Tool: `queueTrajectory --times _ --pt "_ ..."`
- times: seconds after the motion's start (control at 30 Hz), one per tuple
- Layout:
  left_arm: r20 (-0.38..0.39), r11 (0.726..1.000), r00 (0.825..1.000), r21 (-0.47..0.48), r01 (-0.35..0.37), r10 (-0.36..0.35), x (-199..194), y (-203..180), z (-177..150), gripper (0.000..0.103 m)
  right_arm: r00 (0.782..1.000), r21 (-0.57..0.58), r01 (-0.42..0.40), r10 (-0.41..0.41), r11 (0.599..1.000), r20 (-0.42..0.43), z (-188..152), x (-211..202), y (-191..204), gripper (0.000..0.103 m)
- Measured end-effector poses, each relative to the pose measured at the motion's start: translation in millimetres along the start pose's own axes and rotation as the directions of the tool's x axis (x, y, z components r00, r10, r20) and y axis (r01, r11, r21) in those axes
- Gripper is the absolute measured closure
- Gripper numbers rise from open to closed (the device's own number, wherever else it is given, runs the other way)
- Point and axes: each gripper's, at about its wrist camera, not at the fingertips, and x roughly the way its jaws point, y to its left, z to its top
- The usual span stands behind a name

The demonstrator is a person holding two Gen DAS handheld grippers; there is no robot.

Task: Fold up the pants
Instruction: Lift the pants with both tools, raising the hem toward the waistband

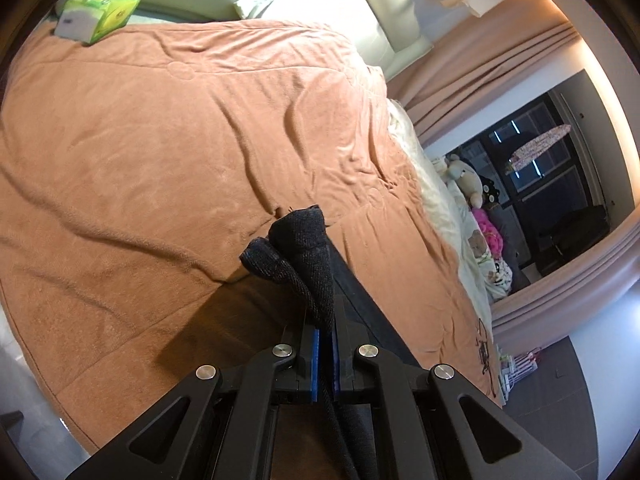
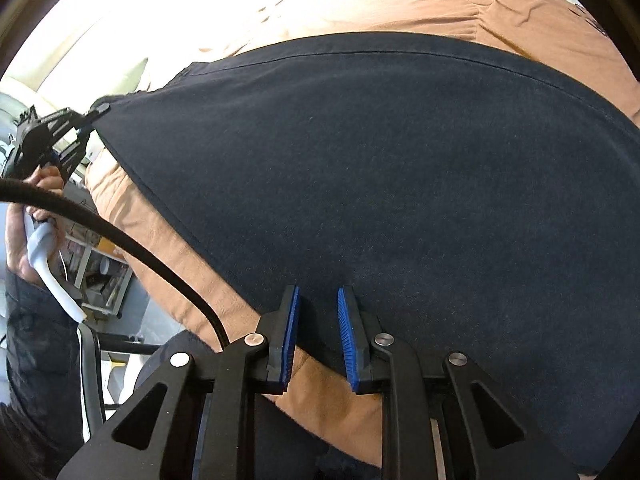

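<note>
Dark navy pants (image 2: 380,168) lie spread over an orange blanket (image 2: 400,4) on a bed. My left gripper (image 1: 325,332) is shut on a bunched corner of the pants (image 1: 300,240), held above the blanket (image 1: 160,140). In the right wrist view the left gripper (image 2: 94,114) pinches the pants' far left corner. My right gripper (image 2: 318,300) is open, its blue pads (image 2: 290,328) standing apart at the near edge of the pants, with cloth between them.
A green tissue box (image 1: 98,18) sits at the blanket's far corner near the headboard. Stuffed toys (image 1: 468,184) and curtains (image 1: 500,72) lie beyond the bed's right side. A rack with clutter (image 2: 100,276) stands below left of the bed.
</note>
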Motion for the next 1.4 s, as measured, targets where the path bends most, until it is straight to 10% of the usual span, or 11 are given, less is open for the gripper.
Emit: queueTrajectory --times 0.97,1.4 --pt "0.003 0.998 0.999 -0.054 -0.035 0.035 1.9 24.3 -13.9 0.099 0.975 0.007 0.222 -0.222 0.975 0.0 163.9 67.1 -57.3 0.088" --pt "0.02 0.999 0.999 -0.001 -0.033 0.033 -2.4 2.1 -11.7 0.099 0.974 0.005 0.224 -0.224 0.974 -0.001 158.0 66.9 -58.3 0.088"
